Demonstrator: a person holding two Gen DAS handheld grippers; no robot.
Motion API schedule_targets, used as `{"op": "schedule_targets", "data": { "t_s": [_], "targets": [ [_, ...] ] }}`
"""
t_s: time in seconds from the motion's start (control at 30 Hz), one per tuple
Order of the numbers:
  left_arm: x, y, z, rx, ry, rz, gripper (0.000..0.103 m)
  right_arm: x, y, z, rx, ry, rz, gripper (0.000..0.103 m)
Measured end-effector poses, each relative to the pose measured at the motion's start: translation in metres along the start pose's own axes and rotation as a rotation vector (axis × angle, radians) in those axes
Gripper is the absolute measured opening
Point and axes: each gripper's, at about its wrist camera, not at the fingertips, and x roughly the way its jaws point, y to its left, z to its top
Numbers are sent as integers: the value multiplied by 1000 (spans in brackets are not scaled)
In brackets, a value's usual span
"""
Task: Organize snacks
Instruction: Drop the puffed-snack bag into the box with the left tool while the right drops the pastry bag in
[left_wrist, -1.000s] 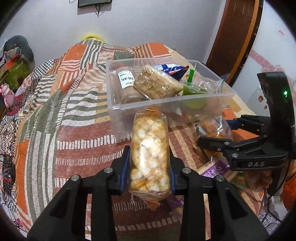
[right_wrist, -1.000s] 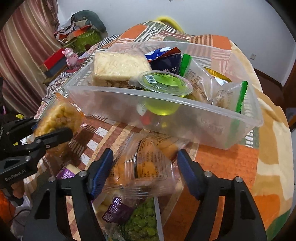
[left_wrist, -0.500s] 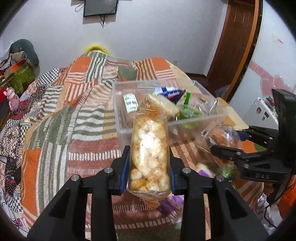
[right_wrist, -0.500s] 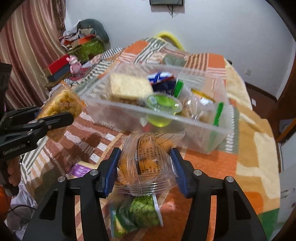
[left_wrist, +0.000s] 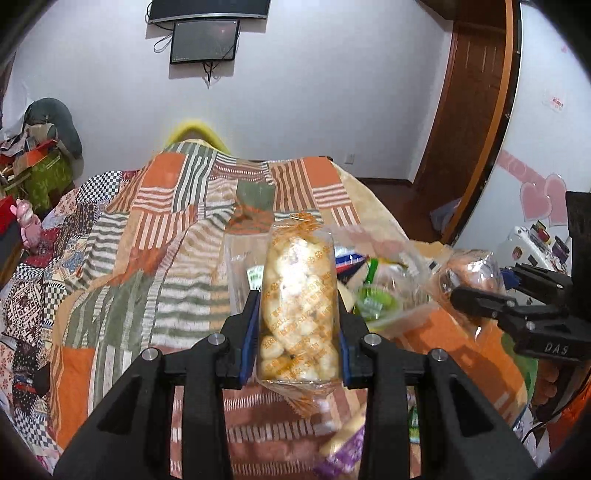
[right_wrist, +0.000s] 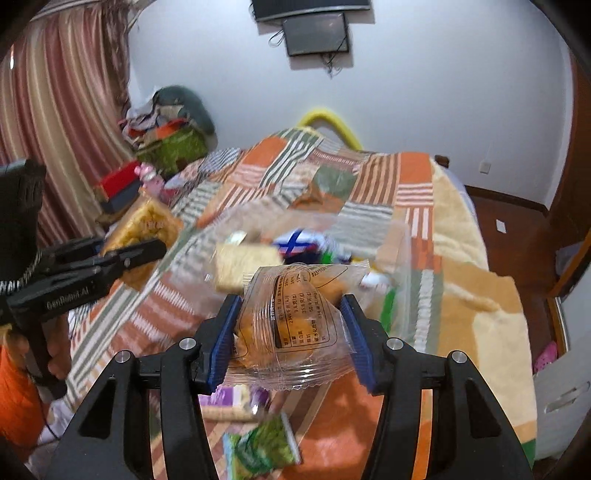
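Note:
My left gripper (left_wrist: 297, 336) is shut on an upright clear pack of puffed rice snacks (left_wrist: 299, 306), held in the air above the patchwork bedspread (left_wrist: 155, 229). My right gripper (right_wrist: 290, 332) is shut on a clear-wrapped orange pastry packet (right_wrist: 291, 317), also lifted. Beyond both stands the clear plastic bin (right_wrist: 395, 258) holding a cracker block (right_wrist: 243, 264), a blue packet (right_wrist: 295, 240) and a green jelly cup (left_wrist: 375, 301). The right gripper with its packet (left_wrist: 472, 273) shows at the right of the left wrist view. At the left of the right wrist view is the left gripper (right_wrist: 122, 254).
On the bed below lie a green pea packet (right_wrist: 266, 446) and a purple packet (right_wrist: 221, 397). A hand in an orange sleeve (right_wrist: 14, 387) holds the left tool. Boxes and clothes (right_wrist: 166, 136) pile by the curtain; a wooden door (left_wrist: 469, 103) stands at the right.
Both grippers have risen with their packs, so the bin and bed look lower and farther. The right gripper's jaws closed onto the pastry packet and lifted it off the pile.

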Motion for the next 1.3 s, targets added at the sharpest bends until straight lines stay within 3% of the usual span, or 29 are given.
{"op": "schedule_targets", "data": {
  "t_s": [0.4,0.67,1.0,1.07,1.13,1.3],
  "targets": [
    [48,-1,26,2,22,8,35,39,-26,32,43,-16,-66,51],
    [91,4,32,-7,66,29,35,67,-37,37,58,21,-102,52],
    [109,2,37,11,81,56,35,79,-36,30,38,56,-132,55],
    [106,2,36,12,86,59,36,74,-38,31,46,54,-122,58],
    [101,1,36,12,83,60,46,72,-38,32,48,50,-124,66],
    [76,-1,36,19,43,53,58,54,-35,29,23,33,-121,68]
  ]
}}
